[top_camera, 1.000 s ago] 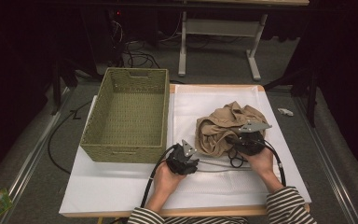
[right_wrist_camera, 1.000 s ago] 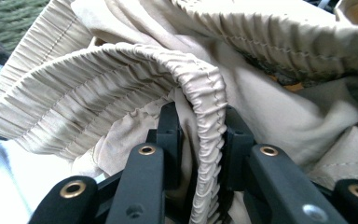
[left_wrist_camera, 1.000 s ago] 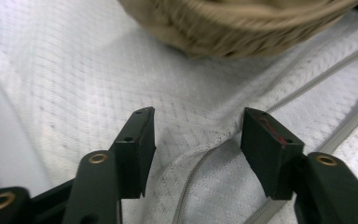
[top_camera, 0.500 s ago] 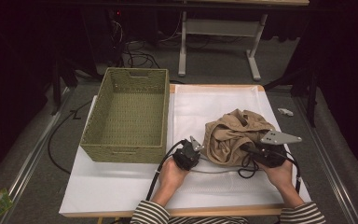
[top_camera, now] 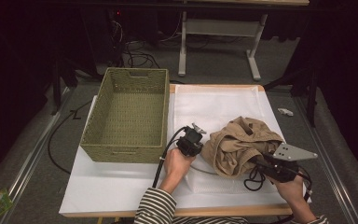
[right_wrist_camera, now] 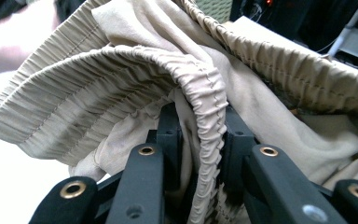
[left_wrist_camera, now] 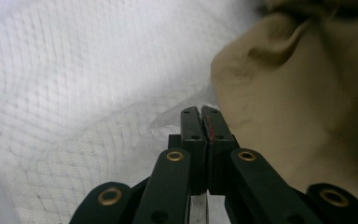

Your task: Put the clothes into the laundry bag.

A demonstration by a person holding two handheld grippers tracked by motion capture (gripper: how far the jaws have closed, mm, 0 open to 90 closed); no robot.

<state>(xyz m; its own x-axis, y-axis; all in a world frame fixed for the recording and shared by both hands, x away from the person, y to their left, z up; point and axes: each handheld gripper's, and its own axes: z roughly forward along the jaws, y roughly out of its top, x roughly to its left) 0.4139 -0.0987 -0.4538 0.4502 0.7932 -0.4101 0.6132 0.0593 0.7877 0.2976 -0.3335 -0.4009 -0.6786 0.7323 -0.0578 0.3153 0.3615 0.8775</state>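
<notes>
Left gripper (left_wrist_camera: pixel 200 112): the jaws are pressing flat against each other, having just been closing. A thin edge of the white mesh cloth (left_wrist_camera: pixel 74 116) appears to be lying at the tips, but whether it is caught between them cannot be told. The tan garment (left_wrist_camera: pixel 298 107) is lying just beside the right-hand jaw, apart from the tips. In the high view this gripper (top_camera: pixel 196 135) is sitting at the left edge of the garment (top_camera: pixel 240 147), near the wicker basket (top_camera: pixel 130 116).

Right gripper (right_wrist_camera: pixel 200 140): the jaws are standing partly apart and are pinching the garment's gathered elastic band (right_wrist_camera: pixel 209 102), which is running down between them as a thick folded ridge. Loose fabric is bunching above and on both sides of the jaws. In the high view this gripper (top_camera: pixel 256 163) is buried in the near right edge of the garment, its grey plate (top_camera: pixel 293 152) showing on top.

Garment: it is lying crumpled in a heap on the white cloth (top_camera: pixel 214 105) that is covering the table (top_camera: pixel 214 212), between the two grippers. The heap is showing no clear long axis; its bulk is spreading from the left gripper toward the right one. The ribbed band is arching over the right jaws, and its held portion is pointing along them.
</notes>
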